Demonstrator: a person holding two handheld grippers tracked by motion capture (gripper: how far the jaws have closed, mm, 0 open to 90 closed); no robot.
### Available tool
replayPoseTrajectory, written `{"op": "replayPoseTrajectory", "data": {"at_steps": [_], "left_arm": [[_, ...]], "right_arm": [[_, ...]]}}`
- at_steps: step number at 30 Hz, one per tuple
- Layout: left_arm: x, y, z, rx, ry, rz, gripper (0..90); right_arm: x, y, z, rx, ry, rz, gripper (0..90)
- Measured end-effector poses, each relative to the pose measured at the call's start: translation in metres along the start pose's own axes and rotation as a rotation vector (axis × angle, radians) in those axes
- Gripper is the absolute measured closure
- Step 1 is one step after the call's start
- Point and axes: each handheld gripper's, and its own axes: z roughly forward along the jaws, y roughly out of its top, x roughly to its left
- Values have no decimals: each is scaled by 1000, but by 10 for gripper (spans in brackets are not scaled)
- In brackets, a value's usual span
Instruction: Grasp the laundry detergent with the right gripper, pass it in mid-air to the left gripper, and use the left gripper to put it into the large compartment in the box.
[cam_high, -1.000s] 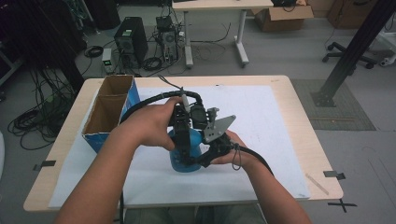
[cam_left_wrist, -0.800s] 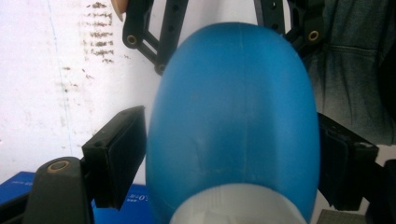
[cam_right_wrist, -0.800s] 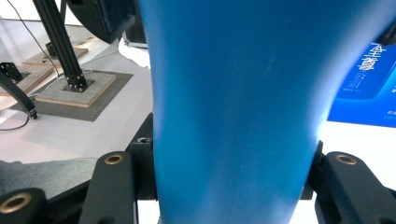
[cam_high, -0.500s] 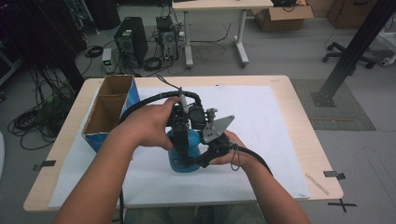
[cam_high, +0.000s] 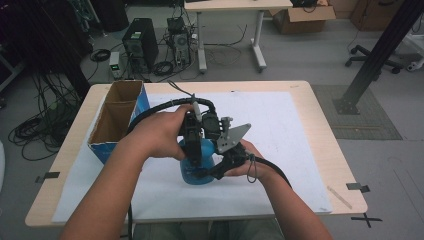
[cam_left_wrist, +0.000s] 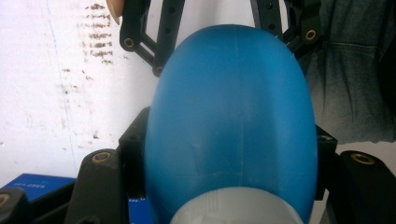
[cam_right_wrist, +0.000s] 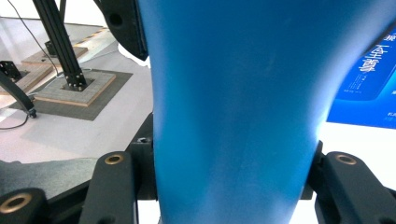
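Observation:
A blue plastic bottle (cam_high: 197, 171) stands upright on the white sheet near the table's front, held by both grippers. My left gripper (cam_high: 194, 146) comes down from above; its jaws have just been closing and now press on the bottle's upper part (cam_left_wrist: 233, 112), close to the grey cap (cam_left_wrist: 236, 210). My right gripper (cam_high: 214, 172) reaches in from the right, shut on the bottle's body (cam_right_wrist: 243, 102). In the left gripper view the right gripper's black jaws flank the far end of the bottle.
An open cardboard box (cam_high: 117, 120) with blue sides and two compartments stands at the table's left. A white sheet (cam_high: 285, 145) covers most of the wooden table (cam_high: 325, 125). Computers, cables and another table lie on the floor beyond.
The left hand has settled over the bottle's top and its jaws have shut on it. The right gripper and the bottle have stayed put.

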Motion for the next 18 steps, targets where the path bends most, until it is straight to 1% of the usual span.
{"op": "replayPoseTrajectory", "data": {"at_steps": [2, 5, 8, 15, 18], "left_arm": [[-1, 1, 0, 16, 8, 7, 386], [-1, 1, -1, 17, 4, 11, 389], [0, 1, -3, 6, -1, 7, 390], [0, 2, -5, 9, -4, 5, 392], [1, 2, -7, 1, -1, 8, 391]], "right_arm": [[0, 0, 0, 6, -7, -5, 447], [0, 0, 0, 3, -5, -4, 447], [0, 1, -1, -8, 0, -2, 446], [0, 3, -3, -6, 1, -4, 441], [-1, 3, -3, -19, 8, 10, 413]]}}
